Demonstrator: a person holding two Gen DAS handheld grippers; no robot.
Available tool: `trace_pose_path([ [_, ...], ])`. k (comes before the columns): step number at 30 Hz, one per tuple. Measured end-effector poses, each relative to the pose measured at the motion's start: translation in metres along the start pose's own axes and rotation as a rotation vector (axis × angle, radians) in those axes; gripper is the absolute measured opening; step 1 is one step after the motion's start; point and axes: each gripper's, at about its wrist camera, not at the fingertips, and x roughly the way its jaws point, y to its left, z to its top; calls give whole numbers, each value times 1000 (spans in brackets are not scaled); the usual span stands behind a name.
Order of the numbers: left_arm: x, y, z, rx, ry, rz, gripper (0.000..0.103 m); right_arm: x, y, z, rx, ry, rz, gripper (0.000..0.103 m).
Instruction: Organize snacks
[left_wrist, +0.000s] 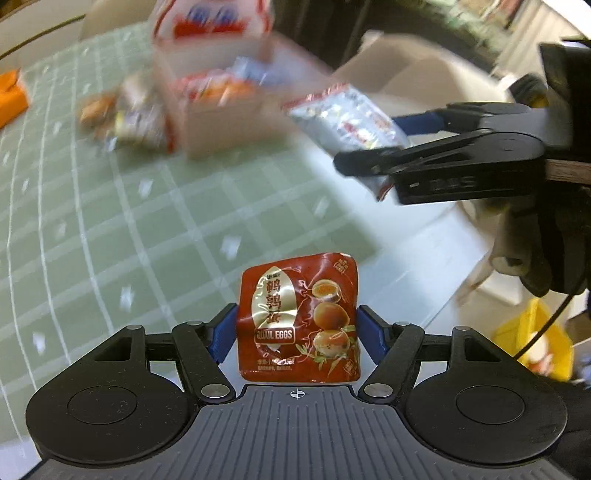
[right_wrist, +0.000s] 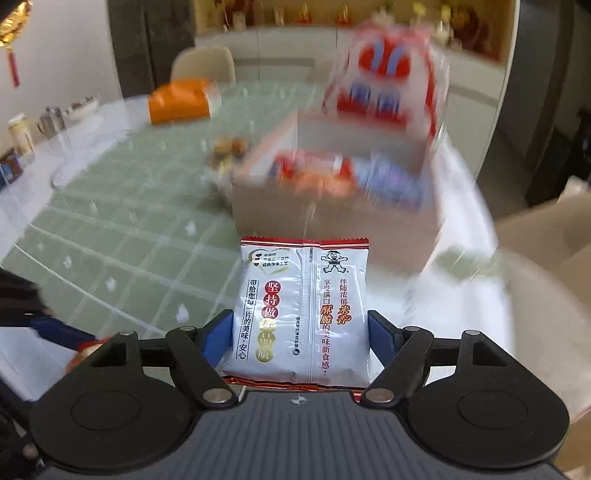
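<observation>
My left gripper (left_wrist: 297, 332) is shut on a red quail egg packet (left_wrist: 299, 321), held upright between its blue pads above the green checked tablecloth (left_wrist: 110, 221). My right gripper (right_wrist: 300, 339) is shut on a silver rice cracker packet (right_wrist: 301, 314) with red edges. In the left wrist view the right gripper (left_wrist: 369, 144) hangs at the upper right with that silver packet (left_wrist: 347, 118) in its jaws. A cardboard box (right_wrist: 332, 214) holding several snack packets stands ahead, with a big red and white snack bag (right_wrist: 388, 74) behind it. Both backgrounds are blurred.
Loose snack packets (left_wrist: 122, 114) lie left of the box. An orange bag (right_wrist: 181, 99) sits far back on the table. Cups and jars (right_wrist: 55, 118) stand at the far left edge. A beige chair (right_wrist: 203, 66) stands beyond the table, and a yellow bin (left_wrist: 535, 332) is below its edge.
</observation>
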Motion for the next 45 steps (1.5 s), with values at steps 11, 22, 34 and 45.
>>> trace_pose_path([
  [11, -14, 39, 187, -37, -341, 56, 75, -110, -62, 175, -36, -381, -146, 76],
  [22, 126, 61, 201, -65, -261, 81, 76, 52, -125, 177, 169, -24, 24, 76],
  [34, 101, 64, 173, 4, -316, 189, 74, 202, -102, 169, 206, 319, 218, 79],
  [45, 42, 163, 132, -571, -369, 183, 73, 134, -63, 209, 7, 148, 73, 79],
])
